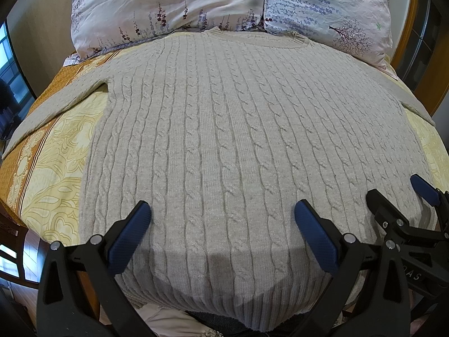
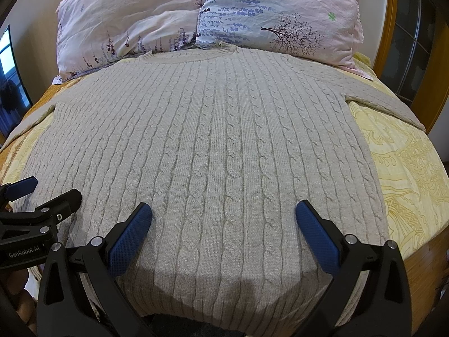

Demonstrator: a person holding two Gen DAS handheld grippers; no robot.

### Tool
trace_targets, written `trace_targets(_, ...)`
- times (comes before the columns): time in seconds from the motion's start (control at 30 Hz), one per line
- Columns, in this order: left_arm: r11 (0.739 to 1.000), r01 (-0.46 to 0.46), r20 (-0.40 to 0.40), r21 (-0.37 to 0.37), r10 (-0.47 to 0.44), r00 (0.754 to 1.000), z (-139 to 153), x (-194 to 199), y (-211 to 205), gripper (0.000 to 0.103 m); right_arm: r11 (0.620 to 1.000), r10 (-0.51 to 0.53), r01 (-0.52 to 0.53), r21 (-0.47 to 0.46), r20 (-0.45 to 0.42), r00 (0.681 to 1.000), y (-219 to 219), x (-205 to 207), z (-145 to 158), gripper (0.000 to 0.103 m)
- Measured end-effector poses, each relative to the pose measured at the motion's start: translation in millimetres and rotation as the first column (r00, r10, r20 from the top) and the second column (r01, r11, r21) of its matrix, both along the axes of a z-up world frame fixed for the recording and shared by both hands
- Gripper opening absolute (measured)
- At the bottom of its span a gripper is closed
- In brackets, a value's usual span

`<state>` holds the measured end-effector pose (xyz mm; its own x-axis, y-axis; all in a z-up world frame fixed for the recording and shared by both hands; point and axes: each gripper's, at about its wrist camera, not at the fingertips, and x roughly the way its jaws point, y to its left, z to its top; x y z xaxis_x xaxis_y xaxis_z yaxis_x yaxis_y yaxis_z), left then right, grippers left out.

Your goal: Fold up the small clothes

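A beige cable-knit sweater [image 1: 224, 129] lies spread flat on the bed, collar toward the pillows, hem hanging over the near edge. Its left sleeve [image 1: 56, 104] stretches out to the left; its right sleeve [image 2: 384, 98] runs off to the right. My left gripper [image 1: 221, 213] hovers open over the lower left half of the body, blue pads wide apart with nothing between them. My right gripper [image 2: 224, 213] is open the same way over the lower right half. Each gripper shows at the edge of the other's view: the right gripper [image 1: 398, 193] and the left gripper [image 2: 47, 188].
Two floral pillows [image 1: 224, 5] lie against the headboard behind the collar. A yellow and orange patterned bedspread [image 2: 407, 174] shows on both sides of the sweater. A wooden bed frame [image 2: 387, 28] rises at the right. Wooden floor [image 1: 25, 255] lies beside the bed at the left.
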<state>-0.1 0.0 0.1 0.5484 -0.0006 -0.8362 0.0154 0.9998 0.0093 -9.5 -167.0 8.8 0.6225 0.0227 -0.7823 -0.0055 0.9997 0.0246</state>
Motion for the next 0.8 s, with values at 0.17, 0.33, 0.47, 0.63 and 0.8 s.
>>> trace_targets(0.17,1.000,0.000,0.000,0.000,0.000,1.000,0.0,0.0,0.0,0.101,1.000,0.000,0.000,0.000,0.000,1.000,0.1,0.2,0.2,0.102)
trace_targets(0.33,1.000,0.000,-0.001,0.000,0.000,1.000,0.0,0.0,0.0,0.101,1.000,0.001,-0.001,-0.001,-0.001,1.000,0.4,0.4,0.5,0.102)
trace_targets(0.47,1.000,0.000,-0.007,0.000,0.000,1.000,0.1,0.3,0.0,0.101,1.000,0.004,-0.004,-0.001,-0.001,1.000,0.8,0.2,0.6,0.102)
trace_targets(0.63,1.000,0.001,-0.016,0.002,-0.001,1.000,0.8,-1.5,-0.6,0.101,1.000,0.009,-0.009,-0.002,-0.007,1.000,0.9,0.9,0.9,0.102)
trace_targets(0.8,1.000,0.011,-0.025,0.005,-0.011,1.000,0.0,3.6,0.8,0.101,0.999,0.038,-0.038,0.001,-0.015,0.999,0.2,2.6,-1.6,0.102)
